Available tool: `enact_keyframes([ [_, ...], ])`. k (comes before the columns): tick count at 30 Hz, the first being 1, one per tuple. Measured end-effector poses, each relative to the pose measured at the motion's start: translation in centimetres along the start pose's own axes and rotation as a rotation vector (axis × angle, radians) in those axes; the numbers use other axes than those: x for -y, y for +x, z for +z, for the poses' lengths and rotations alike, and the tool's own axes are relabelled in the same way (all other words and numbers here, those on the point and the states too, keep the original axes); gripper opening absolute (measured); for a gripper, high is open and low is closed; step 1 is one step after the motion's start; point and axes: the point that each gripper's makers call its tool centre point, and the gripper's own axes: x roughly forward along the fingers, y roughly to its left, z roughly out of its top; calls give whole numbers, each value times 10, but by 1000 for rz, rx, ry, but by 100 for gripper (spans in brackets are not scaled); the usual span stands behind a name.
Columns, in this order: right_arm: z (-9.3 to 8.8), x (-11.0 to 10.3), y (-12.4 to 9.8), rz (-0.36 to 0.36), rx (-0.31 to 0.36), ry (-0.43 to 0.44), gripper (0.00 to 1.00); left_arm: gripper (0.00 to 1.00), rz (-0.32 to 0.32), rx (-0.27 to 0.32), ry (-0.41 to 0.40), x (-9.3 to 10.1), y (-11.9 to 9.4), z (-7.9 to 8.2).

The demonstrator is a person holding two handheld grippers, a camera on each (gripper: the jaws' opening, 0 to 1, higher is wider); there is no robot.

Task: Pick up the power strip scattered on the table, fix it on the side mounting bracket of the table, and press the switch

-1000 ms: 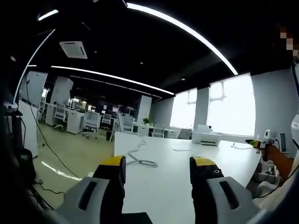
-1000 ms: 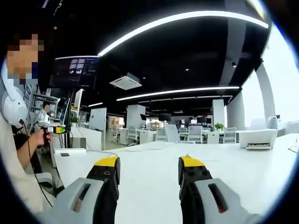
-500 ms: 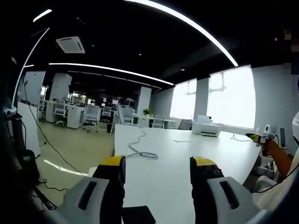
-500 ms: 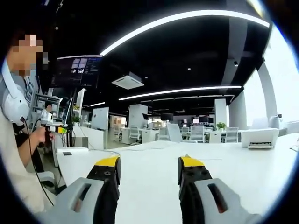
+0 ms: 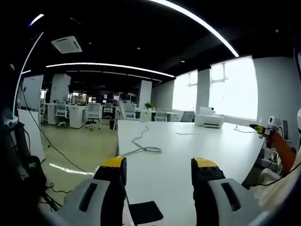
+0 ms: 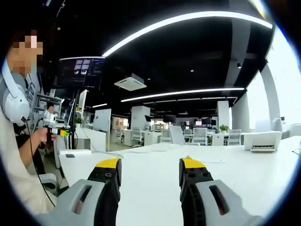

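Observation:
My left gripper (image 5: 159, 170) stands open over the near edge of a long white table (image 5: 178, 155), with nothing between its yellow-tipped fingers. A grey cable (image 5: 142, 149) lies in a loop on the tabletop ahead of it and trails away toward the far end. A flat black piece (image 5: 146, 212) sits low between the jaws at the table's near edge; I cannot tell what it is. My right gripper (image 6: 148, 165) is open too and holds nothing, above the same white table (image 6: 150, 183). In the right gripper view, a hand holds the left gripper (image 6: 57, 131) at the far left.
A white printer (image 5: 209, 120) stands at the far end of the table, and shows as the printer (image 6: 262, 140) in the right gripper view. A small dark item (image 6: 69, 155) lies near the table's left corner. The person (image 6: 16, 155) stands close on the left. Office desks and chairs (image 5: 89, 115) fill the background.
The left gripper view has tipped downward, so more tabletop, the cable loop and the black piece now show. The right gripper view has barely shifted. Both grippers stayed open.

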Motion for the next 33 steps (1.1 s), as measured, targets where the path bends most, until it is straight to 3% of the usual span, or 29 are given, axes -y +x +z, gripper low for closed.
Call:
enact_keyframes([
  [4,-1,-1,2,5,-1,3,45,57,25,-80,-64,-12,-5,-11],
  [12,0,-4,8,20,-5,5,45,55,-1,-94,-20,-17,-13,-11],
  [18,5,-10,12,40,1,13,45,54,5,-123,65,-21,-19,-11],
  [26,2,-22,16,69,-17,9,44,54,20,-144,75,-28,-23,-9],
  [33,4,-25,21,82,-26,-2,44,53,62,-240,114,-41,-26,-22],
])
